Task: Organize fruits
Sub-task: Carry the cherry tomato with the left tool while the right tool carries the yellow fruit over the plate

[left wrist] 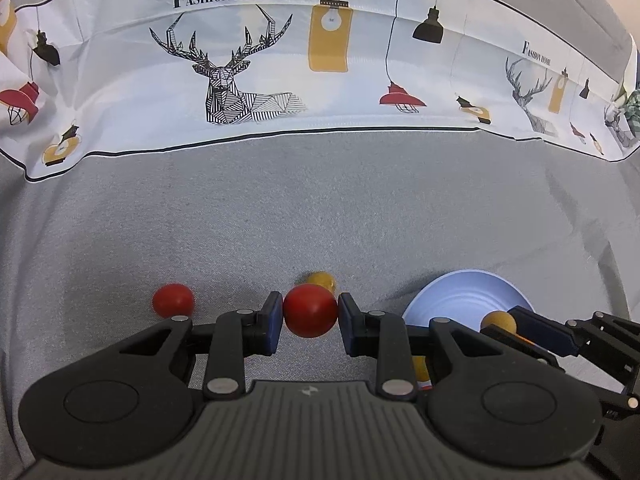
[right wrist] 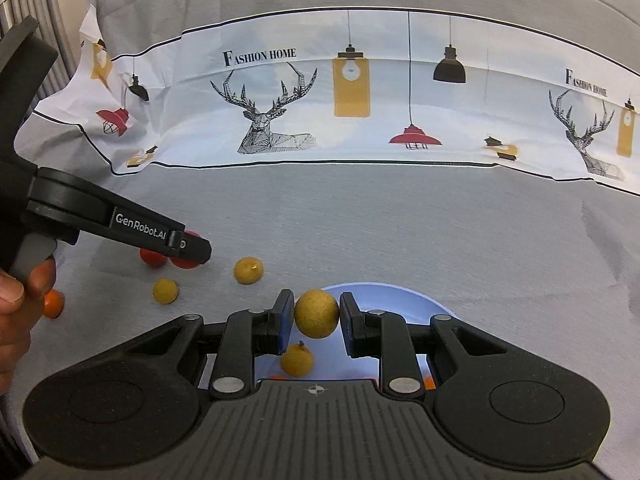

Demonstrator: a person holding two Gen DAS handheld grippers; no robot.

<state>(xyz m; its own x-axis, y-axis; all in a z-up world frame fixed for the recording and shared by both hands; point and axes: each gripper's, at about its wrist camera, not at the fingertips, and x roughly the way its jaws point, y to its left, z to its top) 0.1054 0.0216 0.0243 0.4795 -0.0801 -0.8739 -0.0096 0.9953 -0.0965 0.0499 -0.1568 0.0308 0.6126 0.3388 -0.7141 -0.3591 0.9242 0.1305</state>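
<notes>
My left gripper (left wrist: 310, 312) is shut on a red round fruit (left wrist: 310, 310), held just above the grey cloth. A second red fruit (left wrist: 173, 300) lies to its left and a yellow fruit (left wrist: 319, 280) peeks out behind it. My right gripper (right wrist: 316, 314) is shut on a yellow round fruit (right wrist: 316, 313) over the near rim of the pale blue plate (right wrist: 404, 304). Another yellow fruit (right wrist: 297, 359) lies in the plate below it. In the right wrist view the left gripper (right wrist: 191, 249) comes in from the left, over red fruits (right wrist: 152, 258).
Two loose yellow fruits (right wrist: 248, 270) (right wrist: 165, 291) and an orange fruit (right wrist: 53, 304) lie on the grey cloth left of the plate. A person's hand (right wrist: 16, 292) holds the left gripper's handle. A white printed cloth (right wrist: 360, 92) with deer and lamps runs across the back.
</notes>
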